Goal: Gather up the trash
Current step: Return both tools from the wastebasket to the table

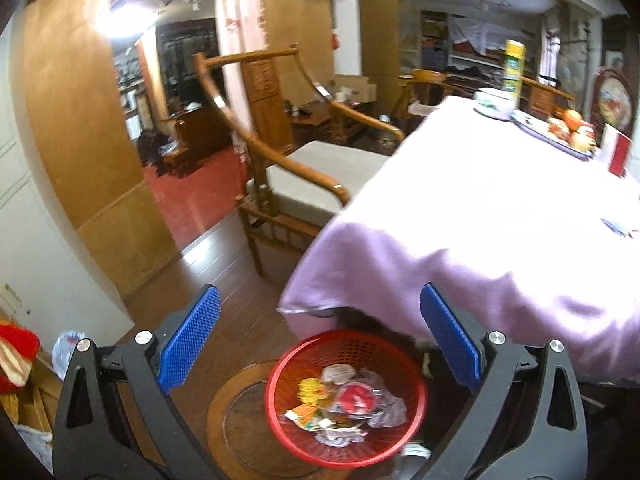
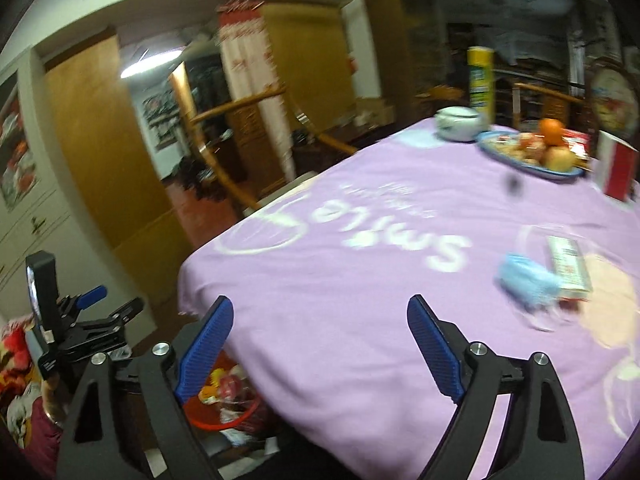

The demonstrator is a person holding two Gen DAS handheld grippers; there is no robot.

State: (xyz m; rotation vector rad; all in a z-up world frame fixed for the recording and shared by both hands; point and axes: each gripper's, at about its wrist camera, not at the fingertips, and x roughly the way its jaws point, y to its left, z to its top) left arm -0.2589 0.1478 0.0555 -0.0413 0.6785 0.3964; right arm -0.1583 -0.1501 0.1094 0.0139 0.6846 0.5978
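A red mesh basket (image 1: 280, 396) stands on a round wooden stool beside the table, holding crumpled wrappers and paper (image 1: 344, 400). My left gripper (image 1: 320, 340) is open and empty, hovering just above the basket. My right gripper (image 2: 320, 344) is open and empty over the near edge of the purple tablecloth (image 2: 360, 280). A crumpled blue mask (image 2: 528, 280) and a small printed carton (image 2: 570, 264) lie on the cloth to the right of it. The basket (image 2: 208, 420) shows partly under the table edge, and the left gripper (image 2: 96, 320) is at far left.
A fruit plate (image 2: 532, 152), a white bowl (image 2: 458, 122), a yellow can (image 2: 482, 76) and a red-white box (image 2: 616, 168) stand at the table's far side. A wooden armchair (image 1: 288, 168) sits by the table. Bags and clutter lie at the left on the floor.
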